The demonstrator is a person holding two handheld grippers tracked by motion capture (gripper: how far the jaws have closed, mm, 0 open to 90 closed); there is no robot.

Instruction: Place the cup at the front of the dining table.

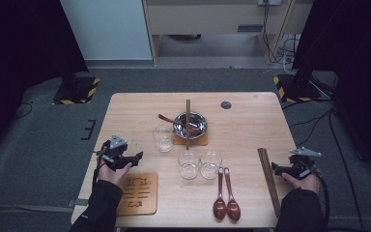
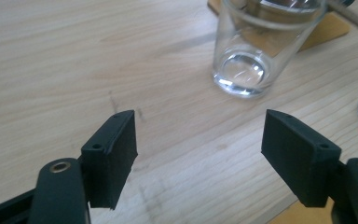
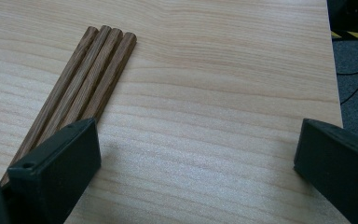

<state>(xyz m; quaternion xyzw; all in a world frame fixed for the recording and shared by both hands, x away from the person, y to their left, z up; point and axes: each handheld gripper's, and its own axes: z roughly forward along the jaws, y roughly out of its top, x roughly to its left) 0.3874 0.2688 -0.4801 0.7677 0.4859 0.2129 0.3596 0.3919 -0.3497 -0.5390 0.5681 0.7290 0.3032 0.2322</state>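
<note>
Glass (image 2: 254, 51) beyond the parted jaws

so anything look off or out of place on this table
Mostly tidy. One oddity: a pair of chopsticks lies across the rim of the metal bowl, while the other chopsticks lie flat on the table. One spoon leans in the bowl. No spills show.
</note>
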